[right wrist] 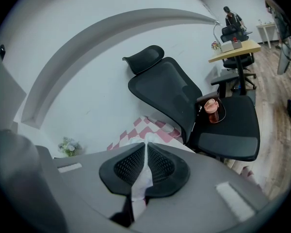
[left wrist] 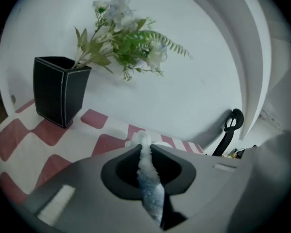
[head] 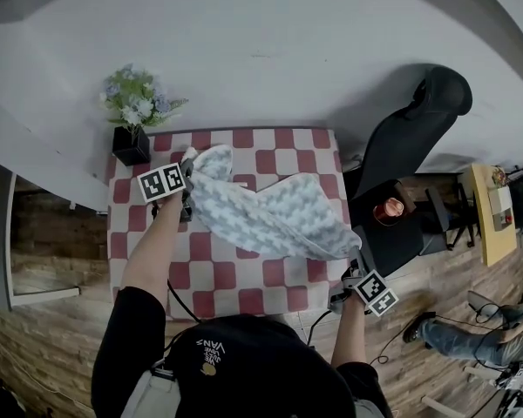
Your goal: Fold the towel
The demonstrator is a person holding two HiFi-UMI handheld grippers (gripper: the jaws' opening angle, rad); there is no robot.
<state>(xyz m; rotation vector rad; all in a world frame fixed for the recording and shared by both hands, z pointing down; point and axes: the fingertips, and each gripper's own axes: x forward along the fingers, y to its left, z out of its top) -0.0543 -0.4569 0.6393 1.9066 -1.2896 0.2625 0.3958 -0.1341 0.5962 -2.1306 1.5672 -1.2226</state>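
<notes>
A grey-and-white zigzag towel hangs spread in the air above the red-and-white checked table, stretched between my two grippers. My left gripper is at the towel's far left corner, near the table's back, and is shut on it. In the left gripper view the towel is pinched as a thin strip between the jaws of the left gripper. My right gripper holds the near right corner off the table's right edge. In the right gripper view the towel is clamped in the right gripper.
A black vase of flowers stands at the table's back left corner, close to the left gripper. A black office chair with a pink cup on its seat stands right of the table. A wooden desk is further right.
</notes>
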